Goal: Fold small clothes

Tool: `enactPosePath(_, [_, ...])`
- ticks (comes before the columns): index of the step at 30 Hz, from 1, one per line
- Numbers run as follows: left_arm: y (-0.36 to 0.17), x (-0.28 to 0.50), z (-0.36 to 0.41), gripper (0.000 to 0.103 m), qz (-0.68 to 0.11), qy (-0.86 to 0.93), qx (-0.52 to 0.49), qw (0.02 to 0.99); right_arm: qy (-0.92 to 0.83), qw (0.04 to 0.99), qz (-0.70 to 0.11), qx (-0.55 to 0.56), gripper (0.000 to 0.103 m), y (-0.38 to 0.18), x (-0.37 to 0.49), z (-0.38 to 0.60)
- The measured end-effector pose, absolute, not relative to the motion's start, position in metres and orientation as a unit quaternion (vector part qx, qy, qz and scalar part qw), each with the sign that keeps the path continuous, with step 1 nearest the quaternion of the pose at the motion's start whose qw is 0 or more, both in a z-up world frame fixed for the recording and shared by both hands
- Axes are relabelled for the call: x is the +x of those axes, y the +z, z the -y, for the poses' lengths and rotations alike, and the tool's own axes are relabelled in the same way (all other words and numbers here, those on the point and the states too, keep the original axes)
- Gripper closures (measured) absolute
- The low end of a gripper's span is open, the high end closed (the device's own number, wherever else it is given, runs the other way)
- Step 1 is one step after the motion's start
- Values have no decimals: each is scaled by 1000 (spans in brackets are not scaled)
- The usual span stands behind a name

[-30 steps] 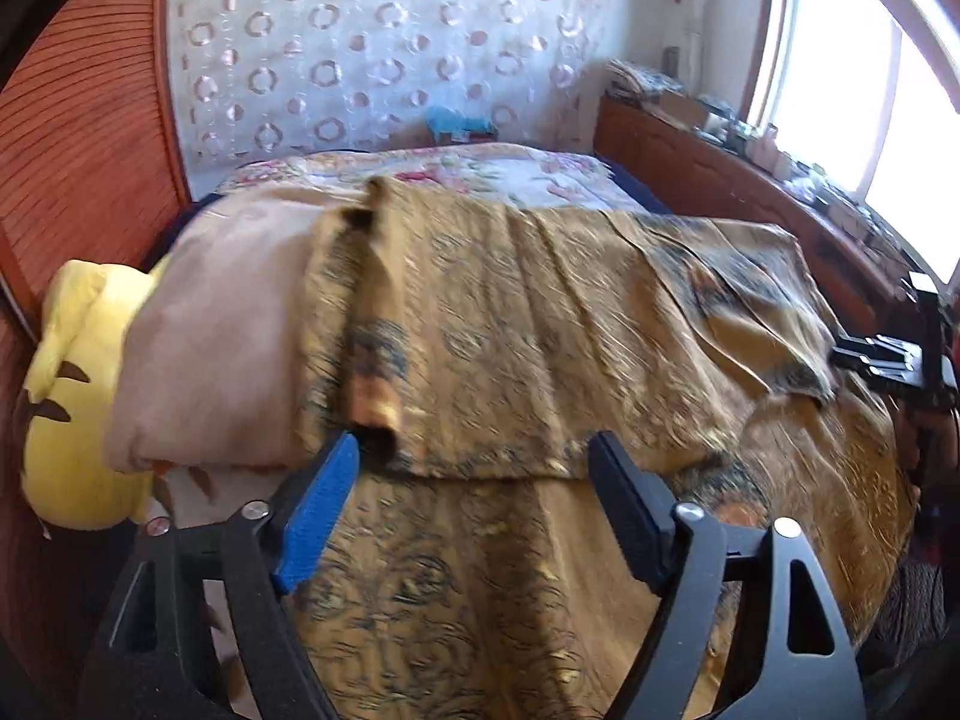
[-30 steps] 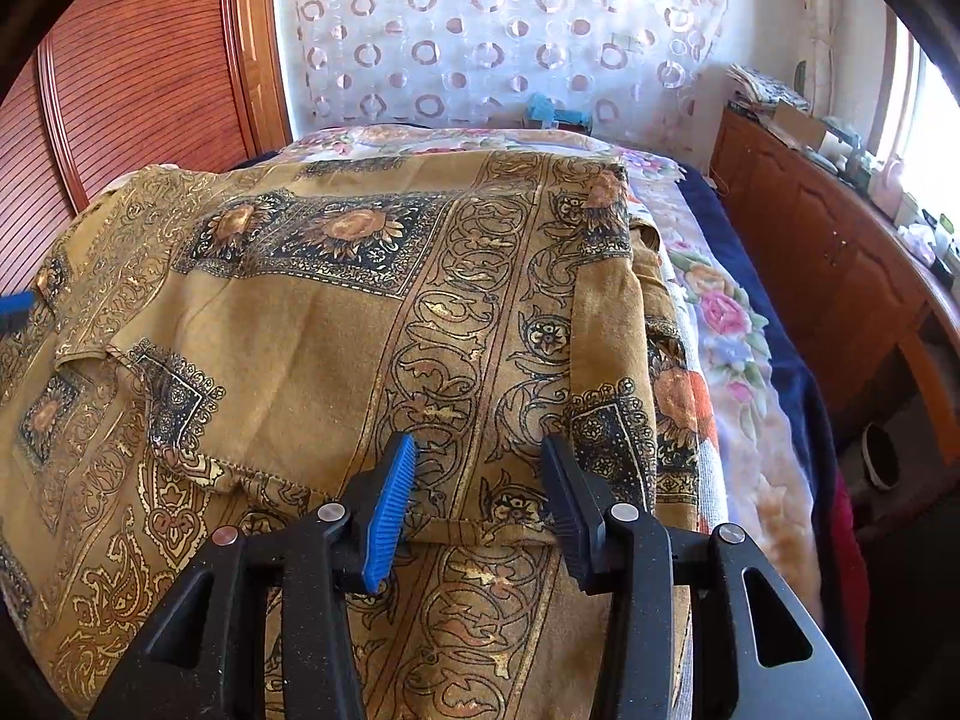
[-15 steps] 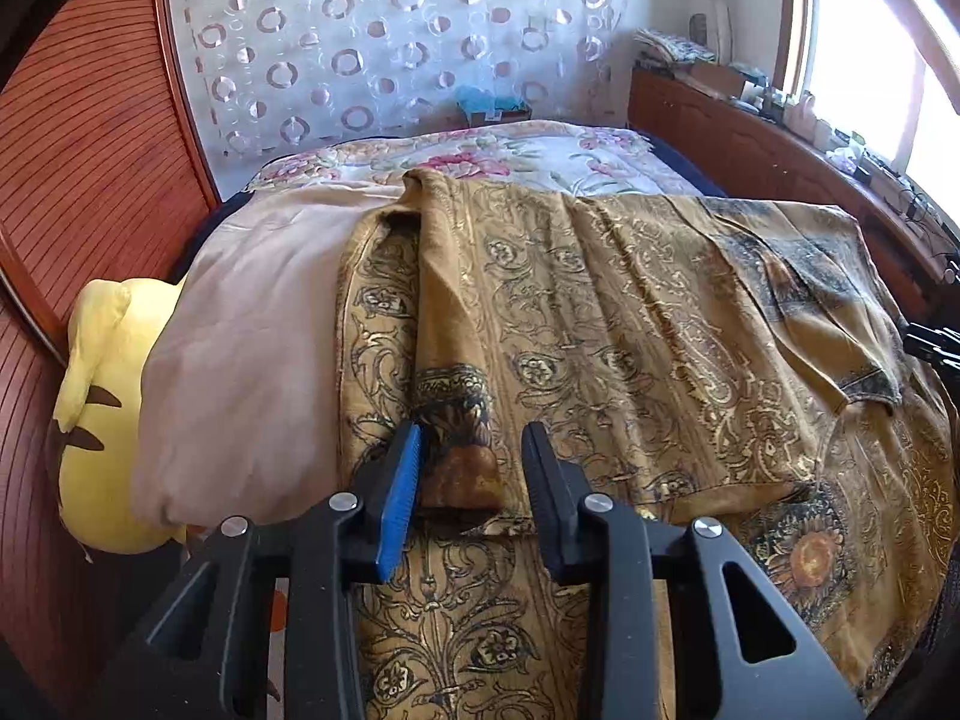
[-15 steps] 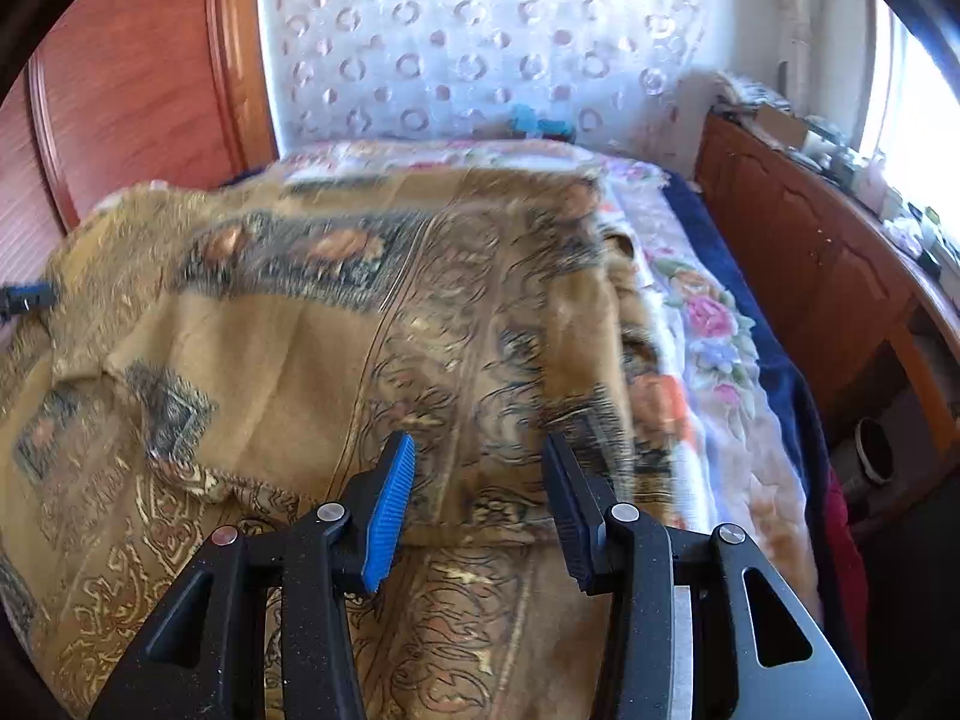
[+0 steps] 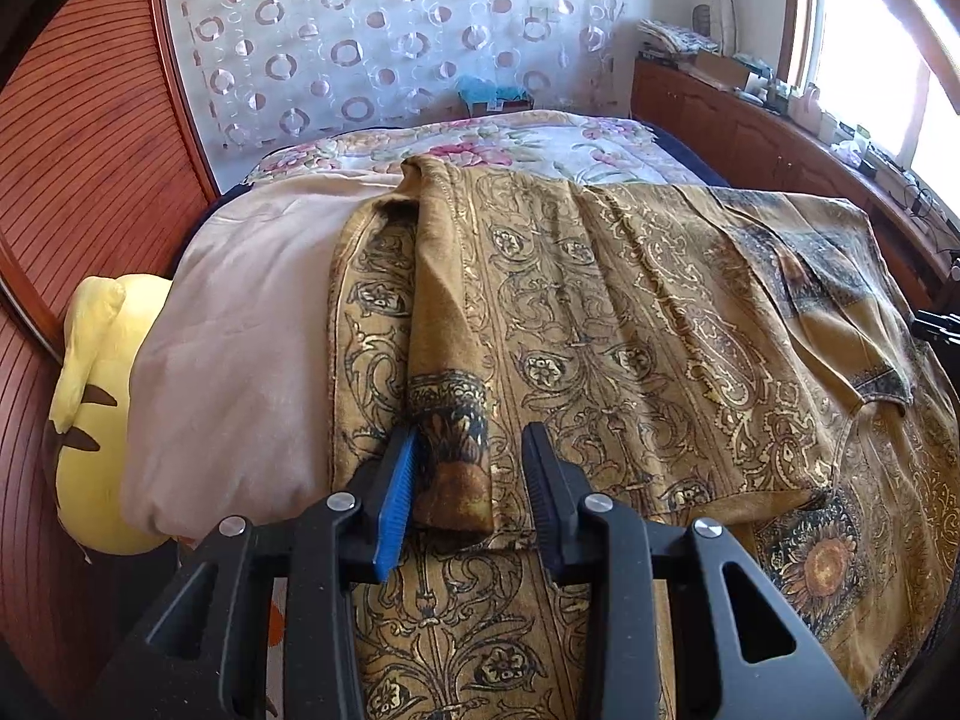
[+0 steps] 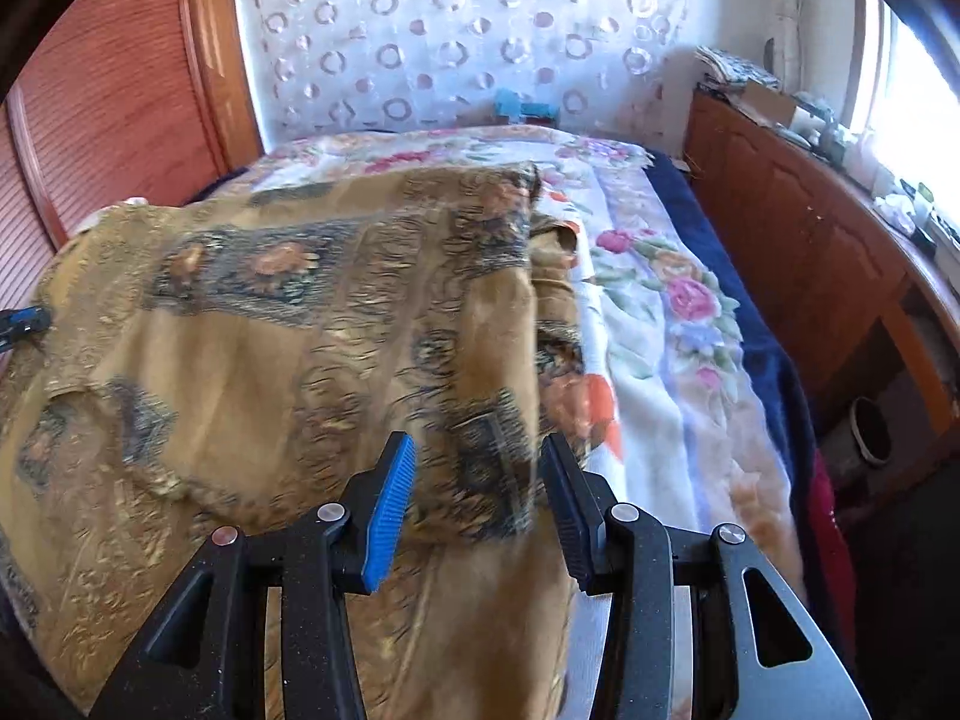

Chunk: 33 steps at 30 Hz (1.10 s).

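Since a second ago the left gripper [image 5: 468, 480] has come in on the rolled cuff [image 5: 453, 456] of the gold patterned garment [image 5: 630, 324] and narrowed its jaws from wide to a part-open gap; the cuff sits between them, the blue pad [image 5: 399, 495] against its side, the other pad showing a sliver of gap, so whether it is truly pinched I cannot tell; the right gripper [image 6: 477, 501] has kept its medium gap, straddling the garment's blurred edge [image 6: 492, 450], grip likewise unclear. That garment lies spread over the floral bedspread [image 6: 654, 324], its folded flap running from 6 toward 12 o'clock, a beige pillow [image 5: 240, 348] at 9 o'clock. To fold well, I judge both corners should be gripped firmly before lifting, raised together and level, then carried toward 12 o'clock so the edge lands square; an uneven pull would probably skew the fold.
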<state>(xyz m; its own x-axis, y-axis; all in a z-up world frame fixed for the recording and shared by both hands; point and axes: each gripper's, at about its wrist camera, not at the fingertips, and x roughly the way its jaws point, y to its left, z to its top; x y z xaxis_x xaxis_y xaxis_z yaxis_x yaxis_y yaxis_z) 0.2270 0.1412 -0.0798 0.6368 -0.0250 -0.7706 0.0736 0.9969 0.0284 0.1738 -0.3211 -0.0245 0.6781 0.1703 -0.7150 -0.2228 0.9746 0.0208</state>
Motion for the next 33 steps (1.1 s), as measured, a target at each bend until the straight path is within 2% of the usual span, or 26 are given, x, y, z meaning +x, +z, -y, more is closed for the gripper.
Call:
enactPosePath(3, [-79,227,-141,67,-425,-30,31,904,120,910,-397,-20,57,-28,184,322])
enactPosePath(4, [-80,227,-141,70,-425,-29,36,904,127,909,-395,-21,60,-26,186,320])
enactPosePath(5, [-80,228,-140,71,-426,-27,41,903,138,909,-392,-25,69,-25,185,317])
enactPosePath(9, [-81,230,-139,71,-433,-28,48,900,144,907,-391,-60,71,-25,181,308])
enactPosePath(10, [-80,230,-139,71,-433,-29,47,900,147,907,-390,-66,76,-25,180,307])
enactPosePath(12, [-78,229,-139,82,-432,-29,50,900,147,907,-385,-80,92,-24,178,306])
enactPosePath(13, [-77,229,-139,95,-431,-25,52,901,147,908,-384,-86,97,-24,177,306])
enactPosePath(14, [-75,228,-140,96,-430,-25,48,901,151,908,-380,-88,99,-22,174,306])
enactPosePath(23, [-32,200,-138,100,-388,-59,34,919,168,933,-308,-83,100,15,141,317])
enactPosePath(33, [3,123,-147,100,-332,-102,-1,938,198,932,-291,-91,100,41,72,333])
